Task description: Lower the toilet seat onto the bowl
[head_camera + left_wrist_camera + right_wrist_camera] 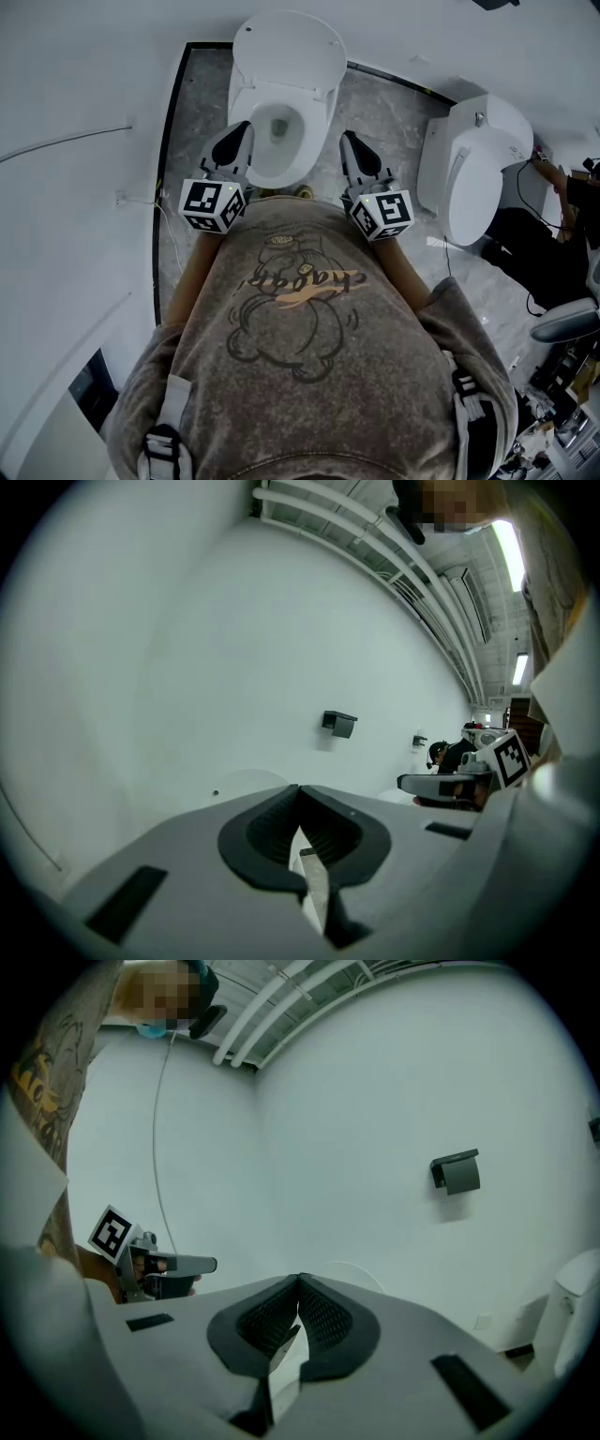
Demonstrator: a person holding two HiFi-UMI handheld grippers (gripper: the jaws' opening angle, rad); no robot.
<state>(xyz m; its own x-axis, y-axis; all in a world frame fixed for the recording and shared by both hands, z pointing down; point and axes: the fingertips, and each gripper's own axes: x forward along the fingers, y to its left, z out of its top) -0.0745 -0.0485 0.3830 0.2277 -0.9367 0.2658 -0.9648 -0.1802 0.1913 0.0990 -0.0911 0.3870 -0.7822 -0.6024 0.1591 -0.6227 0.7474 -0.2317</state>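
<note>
A white toilet (281, 131) stands on the marble floor ahead of me in the head view. Its lid (286, 47) is raised against the back wall. A white ring surrounds the bowl opening; whether it is the seat or the bare rim I cannot tell. My left gripper (242, 131) is beside the bowl's left edge, and my right gripper (349, 141) is beside its right edge. Both are shut with nothing between the jaws. In the left gripper view the closed left gripper (300, 789) faces a bare white wall. The right gripper (300, 1281) does the same in its own view.
A second white toilet (478, 169) stands to the right, with a person in black (553, 244) beyond it. White walls close in at left and behind. A dark paper holder (457, 1172) hangs on the wall. Cables (155, 202) run along the left floor edge.
</note>
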